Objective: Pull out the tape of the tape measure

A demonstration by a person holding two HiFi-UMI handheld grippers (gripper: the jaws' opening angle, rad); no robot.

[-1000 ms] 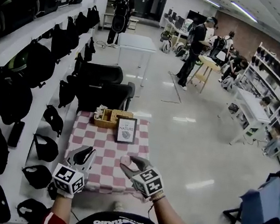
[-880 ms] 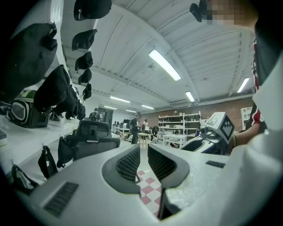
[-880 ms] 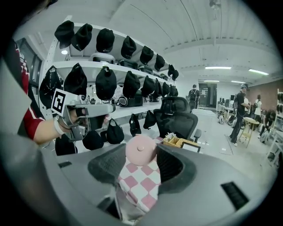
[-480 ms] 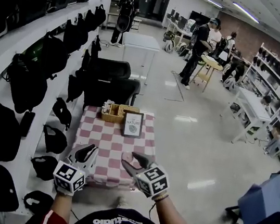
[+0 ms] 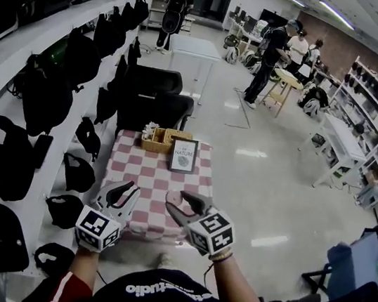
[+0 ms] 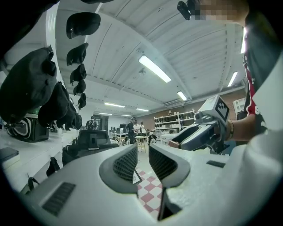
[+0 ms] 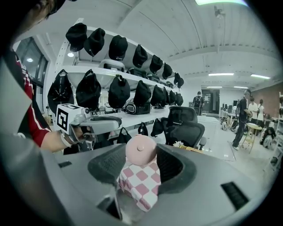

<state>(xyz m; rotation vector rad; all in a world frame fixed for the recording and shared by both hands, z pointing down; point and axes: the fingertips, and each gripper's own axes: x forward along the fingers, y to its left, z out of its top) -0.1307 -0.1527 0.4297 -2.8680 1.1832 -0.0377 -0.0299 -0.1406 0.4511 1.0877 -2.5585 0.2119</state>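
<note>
The tape measure (image 7: 140, 149) is a small round disc of smooth, pale pink plastic with a little raised button at its centre. It sits in the middle of the right gripper view, held by the right gripper (image 5: 174, 203). The dark ribbed pads press on its two sides, so the jaws stand wide around it.

The left gripper (image 5: 125, 188) is the same matte grey moulded plastic, with a cube of black-and-white square markers at its rear. Its jaws stand a narrow slit apart with nothing between them, and checked cloth shows through the gap.

In the head view both grippers hang side by side, low in the centre of the frame, at the near edge of the worktop (image 5: 148, 176). This is a small table under a soft red-and-white checked cloth whose hem drapes over the sides. At its far edge stand a woven wicker basket (image 5: 159, 138) and, just beside it to the right, an upright dark-framed card (image 5: 182, 156).

A white shelf (image 5: 3, 64) hung with black fabric bags (image 5: 41, 95) runs close along the left side of the worktop. Two black office chairs (image 5: 150, 101) crowd the far edge. To the right a glossy pale floor (image 5: 261, 187) spreads wide and open. People (image 5: 272, 50) stand well apart from the worktop, near the top of the frame.
</note>
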